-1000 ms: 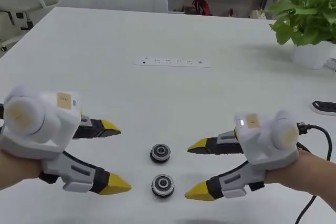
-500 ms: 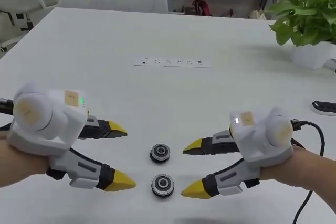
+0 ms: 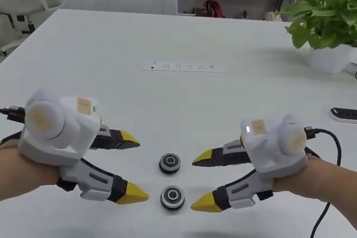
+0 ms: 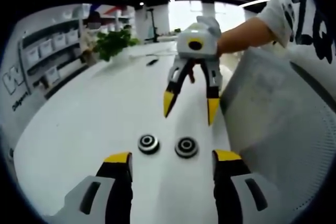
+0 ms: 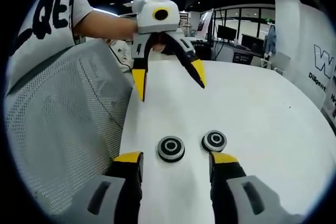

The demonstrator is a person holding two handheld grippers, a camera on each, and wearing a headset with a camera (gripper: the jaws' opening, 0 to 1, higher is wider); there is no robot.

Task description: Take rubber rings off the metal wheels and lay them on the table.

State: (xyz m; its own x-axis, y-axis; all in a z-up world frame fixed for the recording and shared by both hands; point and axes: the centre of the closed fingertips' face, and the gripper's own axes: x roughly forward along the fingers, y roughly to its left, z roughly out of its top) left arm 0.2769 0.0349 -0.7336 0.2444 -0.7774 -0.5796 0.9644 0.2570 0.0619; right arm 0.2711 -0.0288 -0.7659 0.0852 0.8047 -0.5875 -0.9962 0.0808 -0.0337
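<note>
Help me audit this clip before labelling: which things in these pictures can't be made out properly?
- Rubber rings on the far wheel and near wheel: too small in the head view and blurred in both gripper views, so where rubber ends and metal starts is unclear.
- Dark object: head view, cut off by the right edge, so it is unidentifiable.
- White strip at mid-table: head view, markings too small to read.
- Plant pot: head view, cut by the right edge.

The far wheel (image 3: 170, 163) and near wheel (image 3: 172, 197) show bright metal centres within dull black rubber rings (image 5: 159, 149) on a smooth, matt white table (image 3: 167, 98), flanked by the left gripper (image 3: 136, 168) and right gripper (image 3: 198, 183) in smooth white plastic with yellow-tipped black jaws.
</note>
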